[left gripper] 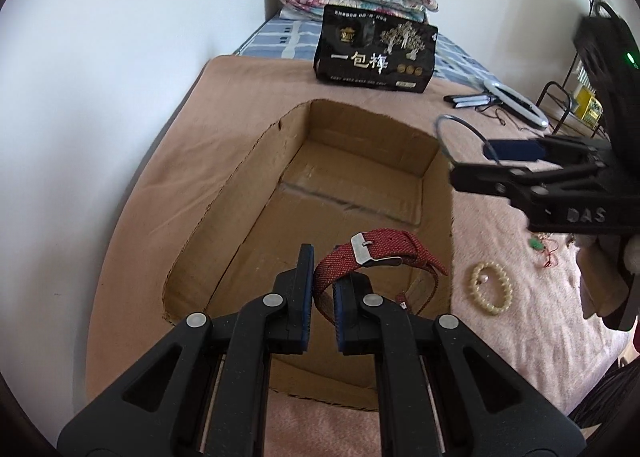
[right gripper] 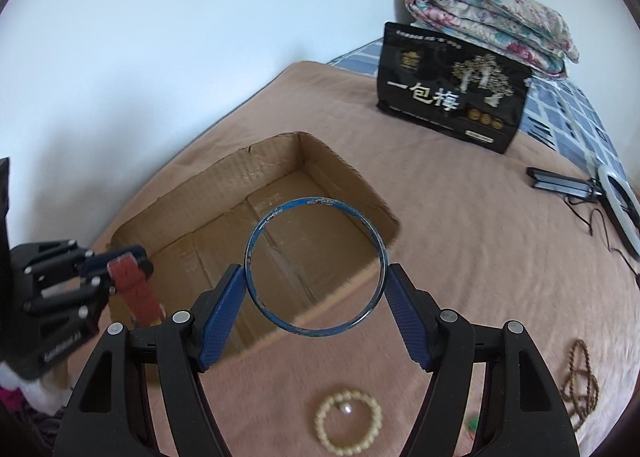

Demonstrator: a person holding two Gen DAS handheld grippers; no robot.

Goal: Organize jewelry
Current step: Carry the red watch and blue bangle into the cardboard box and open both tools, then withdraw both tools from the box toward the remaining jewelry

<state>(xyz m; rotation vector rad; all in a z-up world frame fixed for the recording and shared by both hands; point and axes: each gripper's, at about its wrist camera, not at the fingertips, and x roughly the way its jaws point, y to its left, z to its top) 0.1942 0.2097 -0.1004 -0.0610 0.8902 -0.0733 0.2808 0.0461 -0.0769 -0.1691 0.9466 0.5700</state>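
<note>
Both my jaws are busy. Left gripper (left gripper: 322, 289) pinches the red watch strap (left gripper: 378, 257) over the cardboard box (left gripper: 224, 213). Right gripper (right gripper: 314, 293) squeezes the blue bangle (right gripper: 315, 266) above the box's near edge. Near the box, on the pink blanket (right gripper: 460, 217), lies a pearl bracelet (right gripper: 349, 423).

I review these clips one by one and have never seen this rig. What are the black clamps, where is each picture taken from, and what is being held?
There is no robot here: a person carries two hand-held grippers, each with a fisheye camera looking along its jaws. One picture looks out from the left gripper, shut on a red watch strap over an open cardboard box. The other looks out from the right gripper, which clamps a blue bangle near the same box. Everything sits on a bed with a pink blanket. A pearl bracelet and a brown bead string lie on the blanket.
</note>
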